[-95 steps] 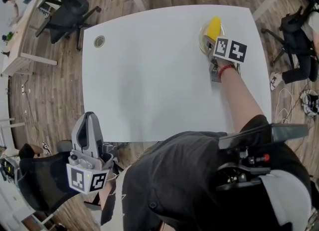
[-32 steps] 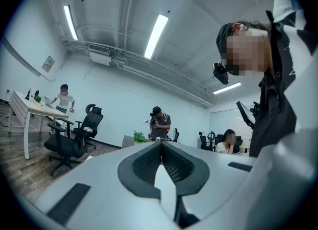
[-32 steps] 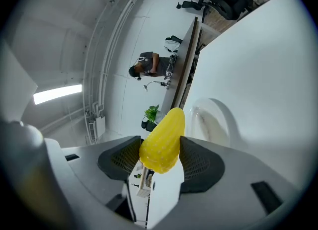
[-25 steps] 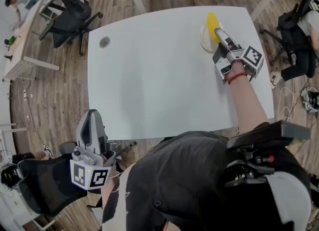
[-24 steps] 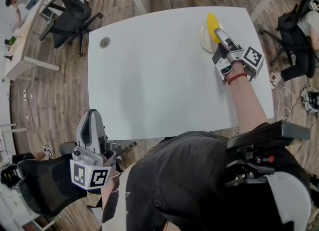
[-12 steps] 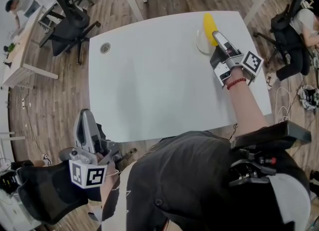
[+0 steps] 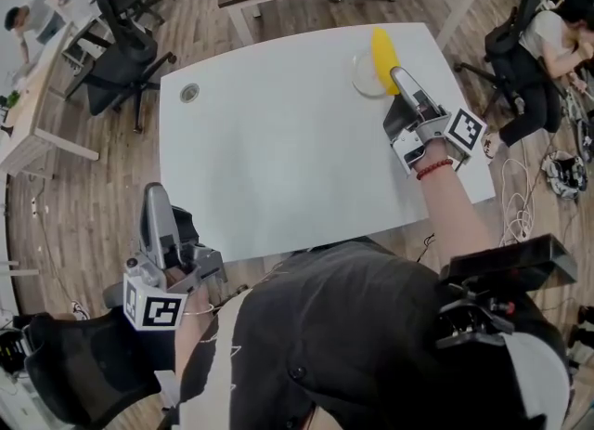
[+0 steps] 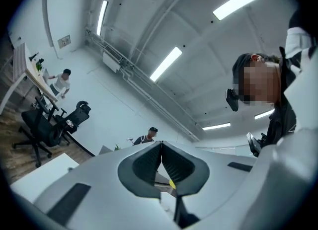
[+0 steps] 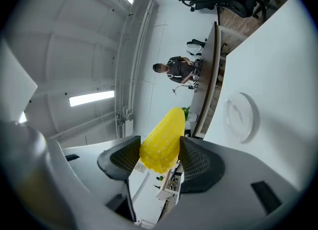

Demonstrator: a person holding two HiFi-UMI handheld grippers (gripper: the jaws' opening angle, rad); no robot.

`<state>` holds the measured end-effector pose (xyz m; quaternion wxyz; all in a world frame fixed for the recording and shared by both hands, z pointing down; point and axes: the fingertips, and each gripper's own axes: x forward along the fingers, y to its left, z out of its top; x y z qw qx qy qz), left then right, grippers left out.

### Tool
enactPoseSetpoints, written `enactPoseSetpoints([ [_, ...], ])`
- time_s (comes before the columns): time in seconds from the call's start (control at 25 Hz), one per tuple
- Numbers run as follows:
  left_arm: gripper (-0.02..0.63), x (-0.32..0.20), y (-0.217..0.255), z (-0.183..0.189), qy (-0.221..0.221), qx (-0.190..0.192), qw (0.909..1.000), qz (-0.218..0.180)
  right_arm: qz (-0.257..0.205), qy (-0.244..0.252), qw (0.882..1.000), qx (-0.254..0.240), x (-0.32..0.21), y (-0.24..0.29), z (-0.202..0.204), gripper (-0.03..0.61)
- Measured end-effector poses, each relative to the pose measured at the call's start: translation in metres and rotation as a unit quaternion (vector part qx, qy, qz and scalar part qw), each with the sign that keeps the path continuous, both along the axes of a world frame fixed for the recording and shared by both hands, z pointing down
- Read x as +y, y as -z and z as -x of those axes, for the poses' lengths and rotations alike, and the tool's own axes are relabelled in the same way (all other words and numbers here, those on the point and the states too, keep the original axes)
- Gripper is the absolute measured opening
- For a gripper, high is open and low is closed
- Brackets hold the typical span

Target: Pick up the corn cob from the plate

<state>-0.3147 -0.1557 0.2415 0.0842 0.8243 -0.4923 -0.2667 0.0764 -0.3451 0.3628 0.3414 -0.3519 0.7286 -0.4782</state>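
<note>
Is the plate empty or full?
Empty: the plate lies bare on the table; the corn cob is clamped in the right gripper.

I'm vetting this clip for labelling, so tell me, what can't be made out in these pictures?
Gripped end of the corn cob: head view, hidden behind the right tool; right gripper view, covered by its pads.
Part of the plate rim: head view, behind the cob.
A yellow speck beyond the shut left tool: left gripper view, too small to identify.
</note>
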Motion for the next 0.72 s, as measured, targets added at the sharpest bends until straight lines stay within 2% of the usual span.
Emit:
enactPoseSetpoints([
  [0.2,0.015,0.017,0.005,-0.032,-0.088,-0.017,0.9953,-0.038,-0.025,-0.002,1.000,-0.014,0.042,0.017,-0.004,0.255],
  [0.32,0.015,0.011,0.007,-0.051,-0.130,-0.023,0.9903,-0.042,-0.043,0.009,0.999,-0.021,0.057,0.028,-0.001,0.255],
  [0.52,0.015,-0.002,0.011,-0.071,-0.160,-0.025,0.9861,-0.038,-0.071,0.016,0.997,-0.041,0.081,0.051,0.004,0.255],
  [0.72,0.015,-0.008,0.011,-0.100,-0.175,-0.034,0.9837,-0.024,-0.101,0.018,0.994,-0.038,0.105,0.068,-0.012,0.255],
])
